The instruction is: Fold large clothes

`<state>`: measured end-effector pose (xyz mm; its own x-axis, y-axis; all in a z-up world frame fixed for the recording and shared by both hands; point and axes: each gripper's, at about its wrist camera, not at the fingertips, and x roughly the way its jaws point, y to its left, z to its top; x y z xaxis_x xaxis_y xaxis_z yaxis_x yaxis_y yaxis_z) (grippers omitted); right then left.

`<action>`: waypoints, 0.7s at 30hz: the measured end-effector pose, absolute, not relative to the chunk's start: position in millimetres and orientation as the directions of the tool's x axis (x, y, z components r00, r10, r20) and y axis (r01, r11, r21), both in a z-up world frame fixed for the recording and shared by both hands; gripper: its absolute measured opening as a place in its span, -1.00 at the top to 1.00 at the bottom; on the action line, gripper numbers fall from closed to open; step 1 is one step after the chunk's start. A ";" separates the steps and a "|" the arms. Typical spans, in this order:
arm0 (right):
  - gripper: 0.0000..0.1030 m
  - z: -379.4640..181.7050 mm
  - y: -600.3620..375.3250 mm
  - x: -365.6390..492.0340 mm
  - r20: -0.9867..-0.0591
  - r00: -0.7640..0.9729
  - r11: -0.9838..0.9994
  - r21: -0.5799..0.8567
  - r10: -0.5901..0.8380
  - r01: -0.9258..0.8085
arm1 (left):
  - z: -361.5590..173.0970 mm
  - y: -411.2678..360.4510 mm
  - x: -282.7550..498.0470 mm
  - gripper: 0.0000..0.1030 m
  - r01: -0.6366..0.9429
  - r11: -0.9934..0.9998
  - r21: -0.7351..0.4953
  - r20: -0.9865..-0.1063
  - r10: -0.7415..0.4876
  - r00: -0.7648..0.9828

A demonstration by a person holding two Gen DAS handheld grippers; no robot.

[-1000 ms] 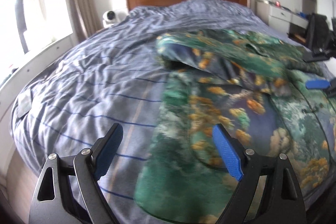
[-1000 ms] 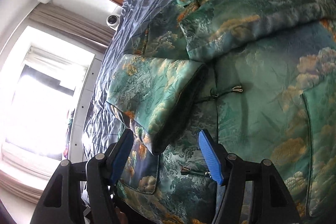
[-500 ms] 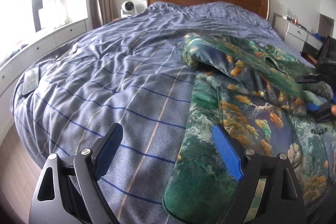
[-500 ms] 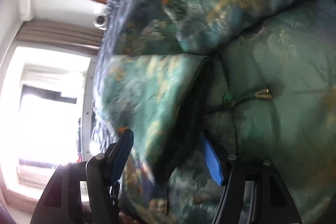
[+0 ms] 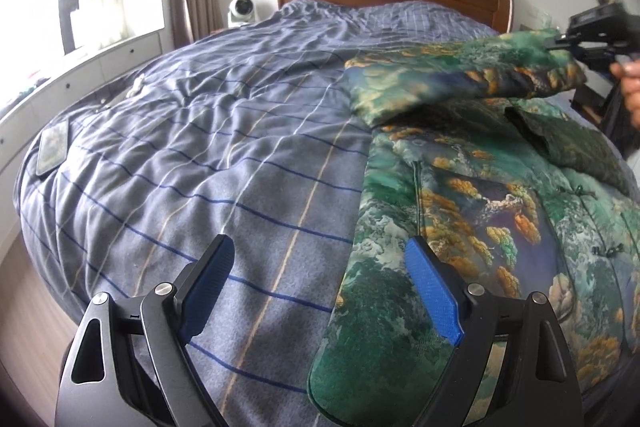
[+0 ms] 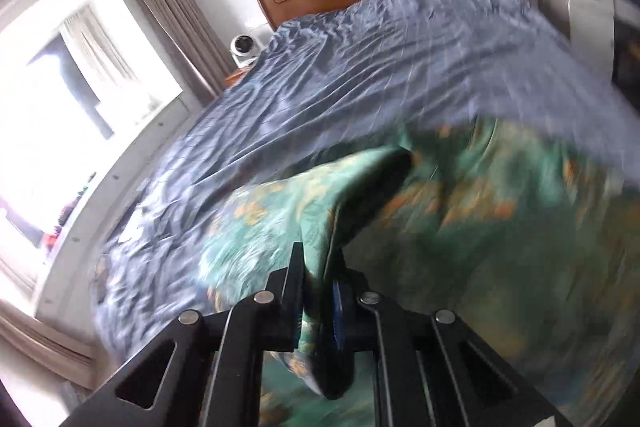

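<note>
right wrist | right tool (image 6: 318,301) clamped on jacket sleeve (image 6: 320,203), raised | left tool (image 5: 320,287) agape, angled down

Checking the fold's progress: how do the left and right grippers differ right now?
The left gripper stands wide open with nothing between its blue pads; the right gripper has just closed and is clamped on the green jacket's sleeve. The left hovers by the jacket's hem; the right holds the sleeve lifted off the bed. Both share black frames.

- A green jacket (image 5: 472,227) printed with orange and gold foliage lies spread flat on the right side of a bed.
- 1 sleeve (image 5: 460,75) is lifted clear of the body, its cuff raised at right.
</note>
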<state>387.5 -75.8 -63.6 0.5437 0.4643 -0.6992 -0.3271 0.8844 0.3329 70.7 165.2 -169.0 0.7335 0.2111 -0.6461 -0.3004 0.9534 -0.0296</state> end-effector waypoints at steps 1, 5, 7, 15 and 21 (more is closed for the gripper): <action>0.78 -66.5 -80.5 402.6 -0.709 0.551 0.896 0.309 0.440 -0.318 | -169.1 165.3 70.8 -0.72 -0.301 0.953 -0.030 -0.647 0.211 0.732; 0.78 -102.6 -86.3 445.4 -0.760 0.536 0.925 0.244 0.369 -0.291 | -171.5 167.1 73.3 -0.72 -0.303 0.952 -0.032 -0.658 0.208 0.724; 0.78 -129.7 -86.6 455.7 -0.790 0.512 0.936 0.221 0.337 -0.274 | -173.6 167.4 75.6 -0.72 -0.303 0.953 -0.028 -0.665 0.208 0.717; 0.18 -168.7 -98.5 445.2 -0.835 0.489 0.960 0.153 0.252 -0.233 | -176.8 164.3 78.2 -0.72 -0.299 0.954 -0.012 -0.670 0.214 0.711; 0.18 -129.6 -90.0 409.7 -0.751 0.610 0.937 0.034 0.253 -0.348 | -175.5 160.8 77.4 -0.72 -0.292 0.956 -0.007 -0.665 0.214 0.716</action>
<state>409.7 -90.0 -129.6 0.6096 0.2531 -0.7512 -0.3477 0.9370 0.0335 77.4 160.8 -175.5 0.7159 0.2135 -0.6648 -0.2918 0.9565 -0.0070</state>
